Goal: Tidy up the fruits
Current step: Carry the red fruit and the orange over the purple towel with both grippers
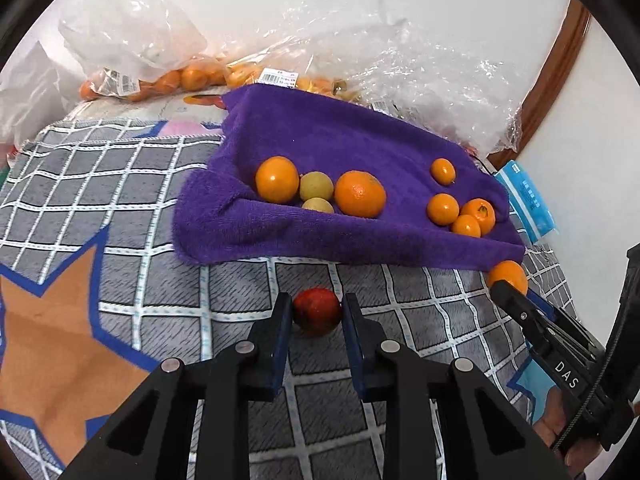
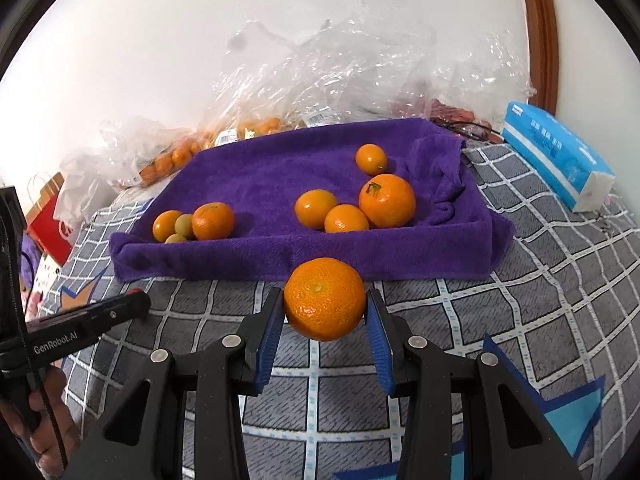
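Note:
A purple towel (image 1: 320, 132) lies on the checked blanket, also in the right wrist view (image 2: 280, 168). On it sit two groups: oranges with two small yellow-green fruits (image 1: 316, 186) at left, several small oranges (image 1: 460, 212) at right. My left gripper (image 1: 317, 312) is shut on a small red fruit (image 1: 318, 312) just in front of the towel. My right gripper (image 2: 325, 310) is shut on a large orange (image 2: 325, 298) at the towel's front edge; it also shows in the left wrist view (image 1: 508, 276).
Clear plastic bags of oranges (image 1: 168, 76) lie behind the towel against the white wall. A blue tissue pack (image 2: 556, 152) lies to the right. A red paper bag (image 2: 48, 220) stands at the far left. A brown wooden frame (image 2: 538, 32) runs up the wall.

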